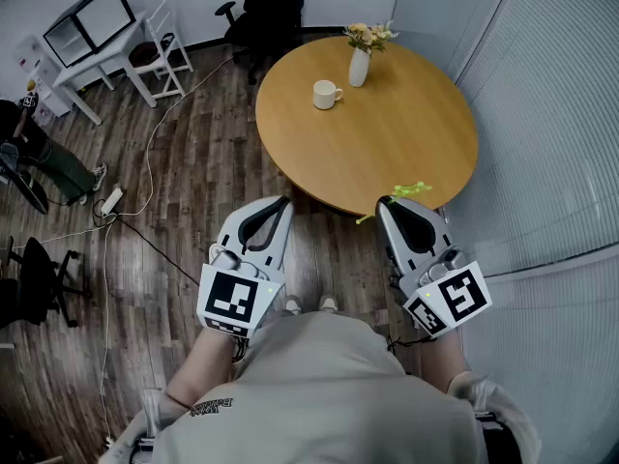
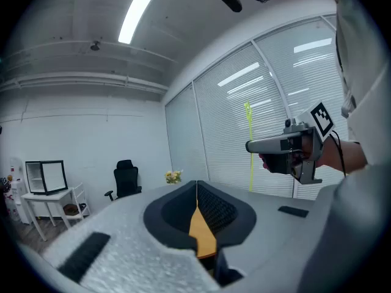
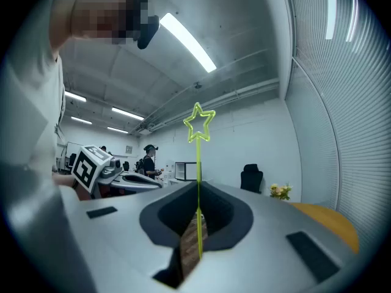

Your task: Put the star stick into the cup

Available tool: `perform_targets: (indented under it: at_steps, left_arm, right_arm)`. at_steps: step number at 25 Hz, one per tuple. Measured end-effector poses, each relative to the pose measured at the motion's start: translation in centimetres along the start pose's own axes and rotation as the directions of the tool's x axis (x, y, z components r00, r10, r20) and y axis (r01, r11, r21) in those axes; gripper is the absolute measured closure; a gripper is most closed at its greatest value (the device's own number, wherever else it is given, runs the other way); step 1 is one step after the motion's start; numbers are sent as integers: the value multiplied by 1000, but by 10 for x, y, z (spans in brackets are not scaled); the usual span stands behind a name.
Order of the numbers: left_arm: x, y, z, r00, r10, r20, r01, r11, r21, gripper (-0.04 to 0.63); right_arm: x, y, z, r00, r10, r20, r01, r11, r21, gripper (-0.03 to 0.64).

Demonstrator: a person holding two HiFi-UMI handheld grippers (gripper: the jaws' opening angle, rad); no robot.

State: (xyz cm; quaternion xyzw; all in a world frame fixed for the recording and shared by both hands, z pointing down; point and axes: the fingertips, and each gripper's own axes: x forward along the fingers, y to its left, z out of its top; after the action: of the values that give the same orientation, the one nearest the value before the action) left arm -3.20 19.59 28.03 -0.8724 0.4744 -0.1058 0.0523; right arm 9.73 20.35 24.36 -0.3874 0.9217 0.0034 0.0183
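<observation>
The yellow-green star stick (image 1: 410, 191) is pinched in my right gripper (image 1: 384, 204), which is shut on it. In the right gripper view the stick stands straight up from between the jaws, with its star (image 3: 199, 123) at the top. The white cup (image 1: 326, 94) sits on the round wooden table (image 1: 406, 143), far ahead of both grippers. My left gripper (image 1: 283, 201) is shut with nothing in it, held level with the right one before the table's near edge. The left gripper view shows the right gripper (image 2: 287, 148) with the stick (image 2: 250, 154).
A white vase of flowers (image 1: 360, 64) stands just right of the cup. Beyond the table is a black office chair (image 1: 266, 13). A white desk and chair (image 1: 106, 42) and floor cables (image 1: 145, 172) lie left. Blinds (image 1: 551, 114) run along the right.
</observation>
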Motion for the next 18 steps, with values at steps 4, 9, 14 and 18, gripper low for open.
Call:
perform_targets:
  at_steps: [4,9,14,18]
  left_arm:
    - [-3,3,3,1000,18,13,-18,1000,-14,572]
    - [-4,0,0,1000,13,2,-13,1000,-18,572]
    - [-2,-4,-2,1000,11,-4,-11,1000,-21,572]
    - [1,-8,-3,1000,6,-11,-6,1000,-22,572]
  right_arm:
    - [-1,2,4,1000,0,-1,0,1000,-3,586]
    - [-2,1,1,1000,-2,-9,2,1000,1,586]
    - [-1,-1,-2,1000,2,-11,-2,1000,4,586]
    - [-3,-2,-4,1000,13,-18,-13,1000,5,586]
